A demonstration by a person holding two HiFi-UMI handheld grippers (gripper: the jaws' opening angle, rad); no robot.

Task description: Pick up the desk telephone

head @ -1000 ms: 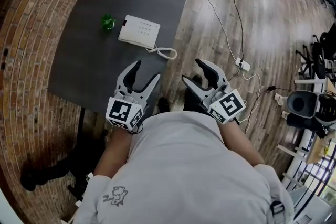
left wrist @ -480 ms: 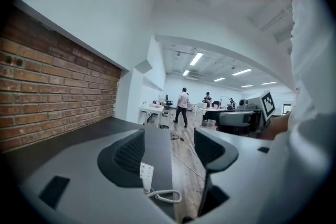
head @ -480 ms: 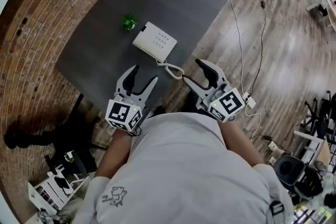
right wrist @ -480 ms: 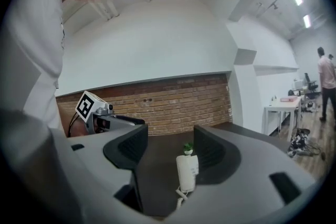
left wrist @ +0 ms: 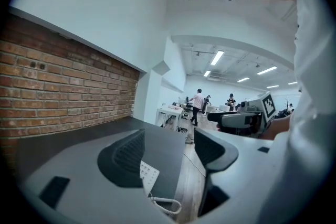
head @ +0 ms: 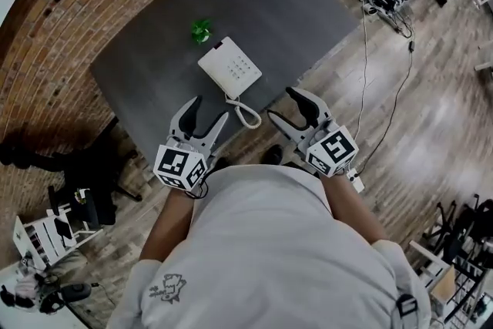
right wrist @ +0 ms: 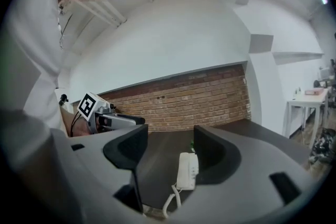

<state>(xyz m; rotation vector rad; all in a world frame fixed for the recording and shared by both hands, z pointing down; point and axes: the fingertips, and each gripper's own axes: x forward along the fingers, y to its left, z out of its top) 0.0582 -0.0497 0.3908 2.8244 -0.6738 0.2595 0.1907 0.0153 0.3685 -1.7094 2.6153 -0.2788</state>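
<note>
On dark matte tabletop (head: 146, 69): white rectangular plastic desk telephone (head: 229, 68), coiled cord (head: 246, 114) at near edge. Left gripper (head: 209, 107), right gripper (head: 281, 105): ribbed jaws apart, gripping nothing.

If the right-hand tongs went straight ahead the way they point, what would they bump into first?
Probably the white telephone, which lies straight ahead between the open right tongs. Its curly cord hangs nearer and lower; depth is unclear.

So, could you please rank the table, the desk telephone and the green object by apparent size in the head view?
1. The dark table, by far the largest.
2. The white desk telephone.
3. The green object, clearly the smallest.
</note>
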